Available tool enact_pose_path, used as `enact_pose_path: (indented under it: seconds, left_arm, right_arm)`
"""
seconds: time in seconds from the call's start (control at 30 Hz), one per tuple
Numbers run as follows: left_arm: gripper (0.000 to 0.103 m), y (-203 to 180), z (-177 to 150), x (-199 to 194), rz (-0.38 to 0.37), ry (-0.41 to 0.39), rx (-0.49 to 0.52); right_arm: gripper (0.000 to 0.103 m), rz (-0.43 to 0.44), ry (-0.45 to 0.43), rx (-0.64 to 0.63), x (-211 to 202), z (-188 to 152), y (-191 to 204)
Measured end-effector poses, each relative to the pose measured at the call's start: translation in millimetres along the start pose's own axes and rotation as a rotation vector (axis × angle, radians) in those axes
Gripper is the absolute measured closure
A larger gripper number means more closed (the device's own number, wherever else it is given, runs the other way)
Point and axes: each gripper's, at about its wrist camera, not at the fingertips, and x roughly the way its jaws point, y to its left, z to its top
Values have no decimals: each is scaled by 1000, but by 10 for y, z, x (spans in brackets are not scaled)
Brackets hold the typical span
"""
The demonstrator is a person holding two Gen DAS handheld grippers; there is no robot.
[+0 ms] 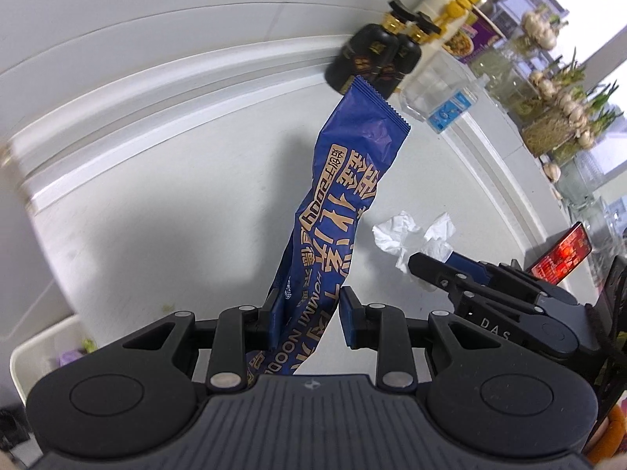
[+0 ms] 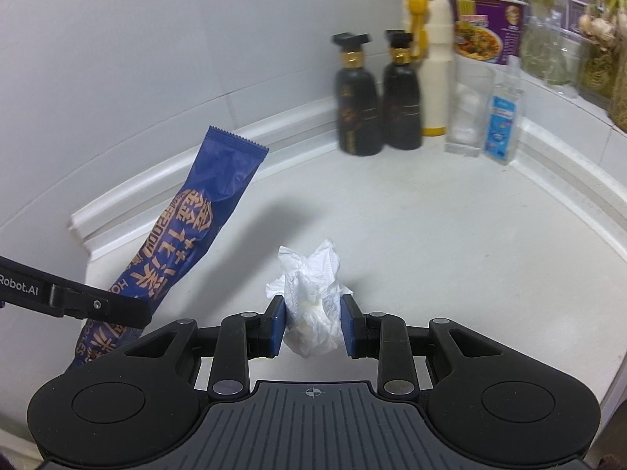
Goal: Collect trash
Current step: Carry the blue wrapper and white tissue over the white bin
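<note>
One blue wrapper (image 1: 333, 211), one crumpled tissue (image 2: 313, 305), two black bottles (image 2: 358, 107)

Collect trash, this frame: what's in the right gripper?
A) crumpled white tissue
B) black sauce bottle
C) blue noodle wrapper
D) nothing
A: in the right wrist view the right gripper has the crumpled white tissue between its blue pads, lifted off the counter; the blue noodle wrapper is in the left gripper.

Hidden and cut-off parts

The blue noodle wrapper (image 1: 333, 211) runs out of sight behind the left gripper's body; the white bin (image 1: 35, 356) at bottom left is cropped and blurred.
</note>
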Motion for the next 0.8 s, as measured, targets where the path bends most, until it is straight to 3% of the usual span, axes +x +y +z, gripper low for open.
enact_pose_path:
  seconds: [0.3, 0.67, 0.8]
  left_arm:
    - [76, 338, -294, -324, 8, -53, -98]
    - [76, 778, -730, -735, 18, -124, -240]
    - [76, 935, -955, -845, 21, -143, -305]
  right_arm:
    - [75, 67, 31, -70, 23, -98, 466]
    - [74, 160, 67, -169, 23, -99, 511]
    - [74, 197, 76, -201, 34, -120, 742]
